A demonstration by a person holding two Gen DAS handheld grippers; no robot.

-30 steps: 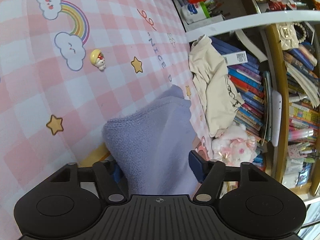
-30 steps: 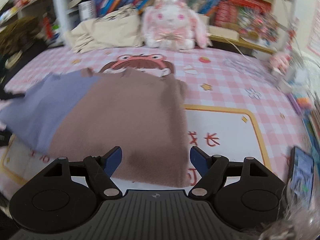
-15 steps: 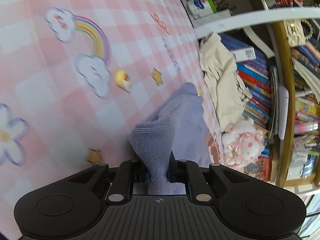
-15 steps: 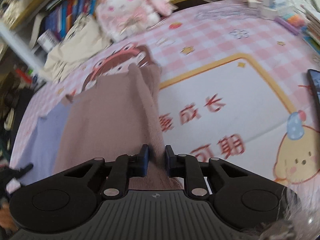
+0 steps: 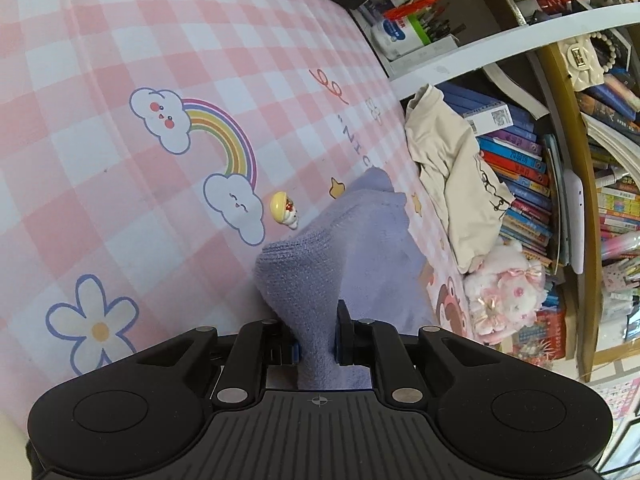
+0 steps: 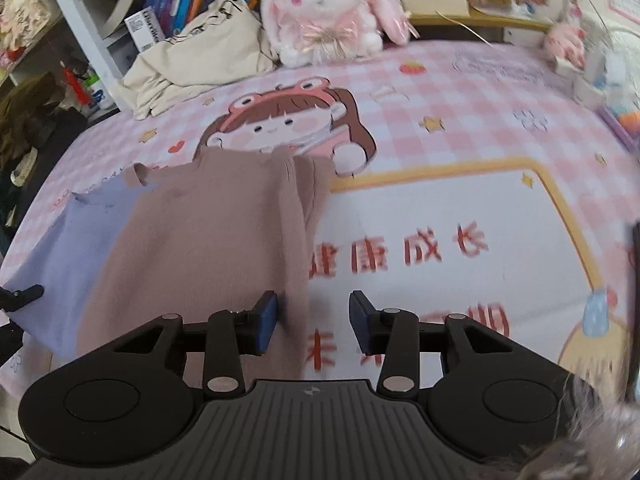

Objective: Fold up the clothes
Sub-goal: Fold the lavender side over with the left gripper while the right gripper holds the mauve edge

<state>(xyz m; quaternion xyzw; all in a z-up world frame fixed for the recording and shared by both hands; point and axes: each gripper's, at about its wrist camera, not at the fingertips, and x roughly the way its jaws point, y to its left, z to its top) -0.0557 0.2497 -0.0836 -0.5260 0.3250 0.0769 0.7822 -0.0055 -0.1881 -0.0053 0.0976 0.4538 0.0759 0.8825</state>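
A knit garment lies on the pink checked mat (image 5: 120,80), one part lilac (image 5: 352,248), the other dusty brown (image 6: 208,240). In the left wrist view my left gripper (image 5: 317,338) is shut on a bunched-up corner of the lilac part, which rises in a ridge from the mat. In the right wrist view my right gripper (image 6: 313,322) is opening. The brown edge hangs loosely by its left pad (image 6: 267,322), with neither pad pressing on it. A small piece of the left gripper shows at the far left edge (image 6: 20,296) of that view.
A cream garment (image 6: 192,60) is heaped at the back by a bookshelf (image 5: 520,168), beside a pink and white plush rabbit (image 6: 328,12). A small yellow figurine (image 5: 285,209) sits on the mat near the lilac cloth. A dark phone edge (image 6: 634,300) shows at the right.
Both grippers closed on the cloth half a second ago. The left one still pinches the lilac corner and has shifted along the mat. The right one's jaws have since parted and let the brown edge go.
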